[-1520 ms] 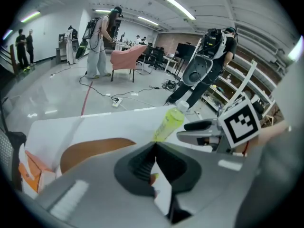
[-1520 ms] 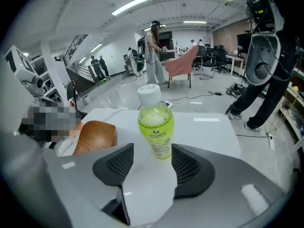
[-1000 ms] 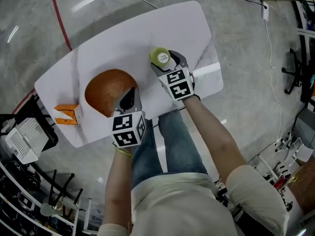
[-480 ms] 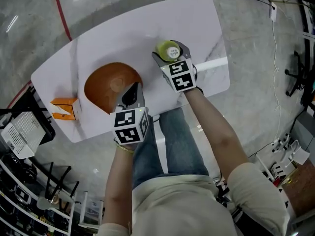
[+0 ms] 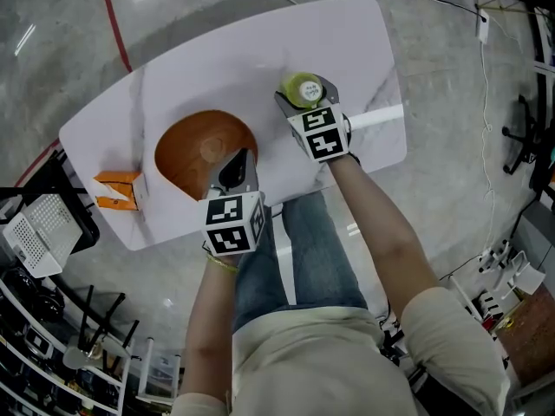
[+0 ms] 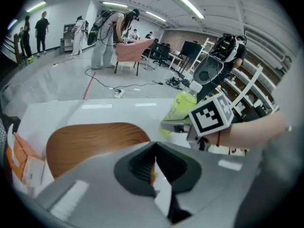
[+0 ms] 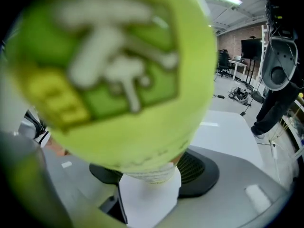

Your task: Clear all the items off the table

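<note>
Right gripper [image 5: 305, 96]: jaws wide, one on each side of the green bottle [image 5: 301, 85], and they have just been closing a little. In the right gripper view the bottle stands upright on the white table [image 5: 260, 50] and fills most of the frame. Bare table shows between the bottle and the right-hand jaw, so no squeeze yet. Bottle has a pale yellow-green cap and sits deep between the jaws, close to the gripper body.

Left gripper [image 5: 238, 159]: jaws together, tip at the near rim of the round wooden plate [image 5: 195, 146]. A sliver of orange-brown shows in the seam between the jaws; cannot tell if the rim is pinched. The rest of the plate lies flat ahead of the tip and to its left.

Orange carton [image 5: 117, 191]: on the table edge, well to the left of the left gripper, beyond the plate. The bottle is to that gripper's right and further out.
</note>
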{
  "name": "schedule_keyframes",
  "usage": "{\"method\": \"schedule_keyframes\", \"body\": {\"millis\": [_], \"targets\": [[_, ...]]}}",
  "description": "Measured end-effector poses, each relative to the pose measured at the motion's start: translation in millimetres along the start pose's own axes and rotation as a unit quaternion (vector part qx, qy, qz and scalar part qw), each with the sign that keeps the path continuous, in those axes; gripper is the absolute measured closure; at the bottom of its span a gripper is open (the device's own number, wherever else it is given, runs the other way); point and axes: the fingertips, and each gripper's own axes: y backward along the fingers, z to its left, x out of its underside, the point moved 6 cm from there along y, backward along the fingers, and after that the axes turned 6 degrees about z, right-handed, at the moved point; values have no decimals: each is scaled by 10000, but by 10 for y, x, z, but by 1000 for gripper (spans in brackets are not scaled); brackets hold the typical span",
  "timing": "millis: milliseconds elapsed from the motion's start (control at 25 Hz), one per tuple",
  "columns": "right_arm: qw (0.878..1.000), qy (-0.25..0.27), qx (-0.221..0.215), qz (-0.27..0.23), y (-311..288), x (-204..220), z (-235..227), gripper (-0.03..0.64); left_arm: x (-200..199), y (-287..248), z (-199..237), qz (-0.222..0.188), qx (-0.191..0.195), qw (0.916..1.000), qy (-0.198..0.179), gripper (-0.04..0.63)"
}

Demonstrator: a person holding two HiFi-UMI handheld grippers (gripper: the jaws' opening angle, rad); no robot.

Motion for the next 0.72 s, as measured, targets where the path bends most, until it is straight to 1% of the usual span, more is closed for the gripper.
{"method": "schedule_keyframes", "body": {"millis": [120,360,720], "targets": [[10000,-52,21,51,53,4,5,310,-29,44,-18,-21,22,10000,-26,586],[9998,-176,88,-57,264,4,81,311,-79,146,-22,-65,54,9999,-95,586],[9994,-291,190,-68,647,10,231,311,-100,400,-13,-118,45,9999,-99,586]]}}
